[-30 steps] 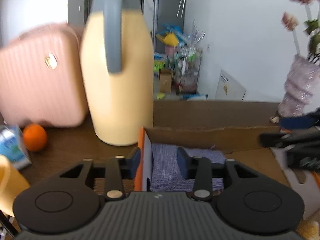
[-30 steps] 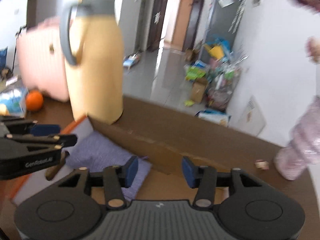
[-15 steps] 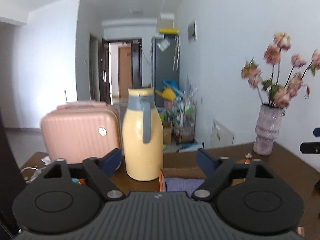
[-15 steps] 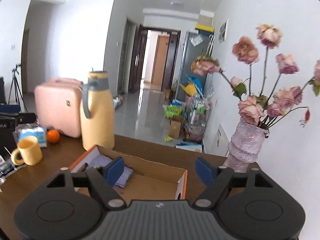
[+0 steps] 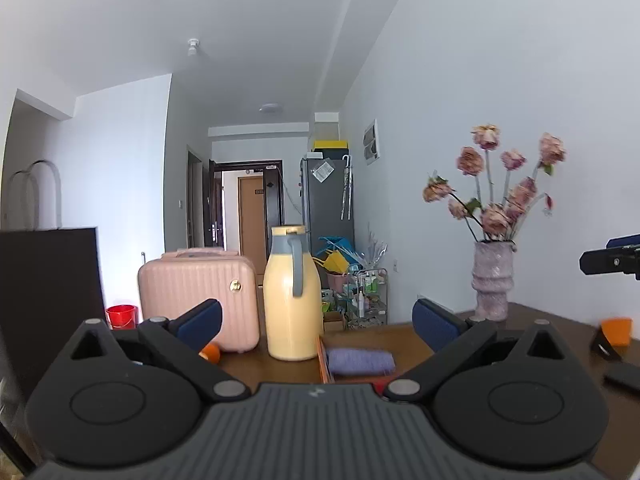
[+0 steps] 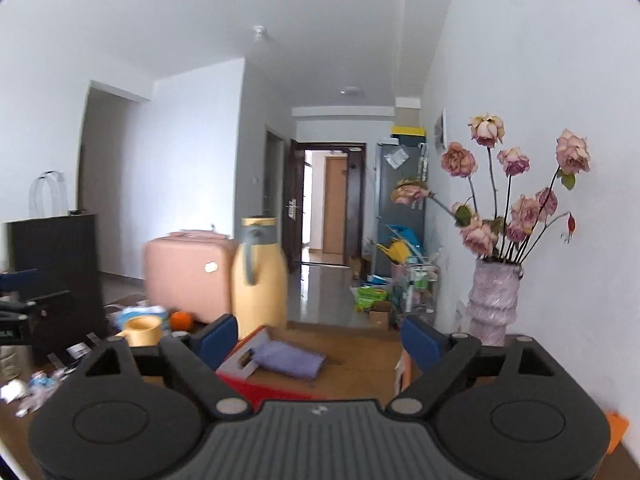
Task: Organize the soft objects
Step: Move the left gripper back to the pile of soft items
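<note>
**Both claws spreading empty, cloth lying in the box**

Plainly, both tools hang back from the brown table [image 5: 540,320] with open air ahead of them. The left gripper [image 5: 316,322] has its jaws opening, blue pads far apart, nothing between them. The right gripper [image 6: 318,338] is opening too, also empty; its view is slightly blurred.

The folded purple cloth [image 5: 360,361] lies inside the cardboard box [image 6: 352,360], against the box's left wall, near its far left corner. The rest of the box floor to the right of the cloth is bare cardboard, so room remains on that side. The box's orange-edged left wall [image 5: 323,360] stands just right of the yellow jug [image 5: 292,300], which sits upright near the table's far edge. A pink suitcase [image 5: 196,292] stands just left of the jug, with an orange [image 6: 181,320] in front of it and a yellow mug [image 6: 142,330] nearer the left edge, among scattered small items that are too blurred to tell apart.

At the far right corner a pale purple vase [image 6: 494,300] of dried roses stands by the white wall, well apart from the box. A small orange object [image 5: 616,330] sits near the right edge.

Beyond the table's far edge a hallway runs to a wooden door [image 6: 334,204], past a grey fridge [image 5: 328,200] and a cluttered wire rack [image 5: 366,292] on the floor.
</note>
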Demonstrator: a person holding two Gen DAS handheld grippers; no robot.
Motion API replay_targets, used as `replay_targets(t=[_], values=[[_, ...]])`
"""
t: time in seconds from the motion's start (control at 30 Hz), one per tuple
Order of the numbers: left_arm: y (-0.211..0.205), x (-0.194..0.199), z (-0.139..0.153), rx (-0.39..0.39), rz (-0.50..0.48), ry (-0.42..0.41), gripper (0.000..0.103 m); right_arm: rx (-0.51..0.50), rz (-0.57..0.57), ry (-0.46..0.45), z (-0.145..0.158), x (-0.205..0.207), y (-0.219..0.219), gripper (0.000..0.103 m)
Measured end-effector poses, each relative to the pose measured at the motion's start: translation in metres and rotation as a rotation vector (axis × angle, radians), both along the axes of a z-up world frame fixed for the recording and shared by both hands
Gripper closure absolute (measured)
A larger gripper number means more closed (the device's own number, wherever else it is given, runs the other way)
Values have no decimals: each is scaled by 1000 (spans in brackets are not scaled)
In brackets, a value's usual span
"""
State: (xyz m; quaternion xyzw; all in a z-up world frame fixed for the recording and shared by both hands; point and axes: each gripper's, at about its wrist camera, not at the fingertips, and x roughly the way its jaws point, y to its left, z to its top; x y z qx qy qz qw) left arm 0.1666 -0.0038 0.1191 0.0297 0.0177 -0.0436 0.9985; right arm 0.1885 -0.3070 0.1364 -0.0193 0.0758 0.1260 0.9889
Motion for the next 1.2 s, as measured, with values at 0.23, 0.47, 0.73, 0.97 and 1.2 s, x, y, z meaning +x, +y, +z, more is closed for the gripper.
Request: replay_targets(t=[0.23, 0.47, 0.73, 0.97, 1.2], values=[[4, -96, -61, 3, -13, 58, 0, -54, 3, -19, -77, -108, 16, 0], [-1, -109, -95, 11, -60, 160, 0, 51, -27, 118, -133, -131, 19, 1], [-7, -69, -119, -40, -78, 264, 0, 62, -19, 170, -148, -102, 23, 11], [-26, 3, -134, -47, -94, 319, 24, 76, -20, 231, -156, -47, 33, 23], [-46, 95, -155, -78, -177, 441, 66, 73, 18, 271, -160, 14, 54, 43]])
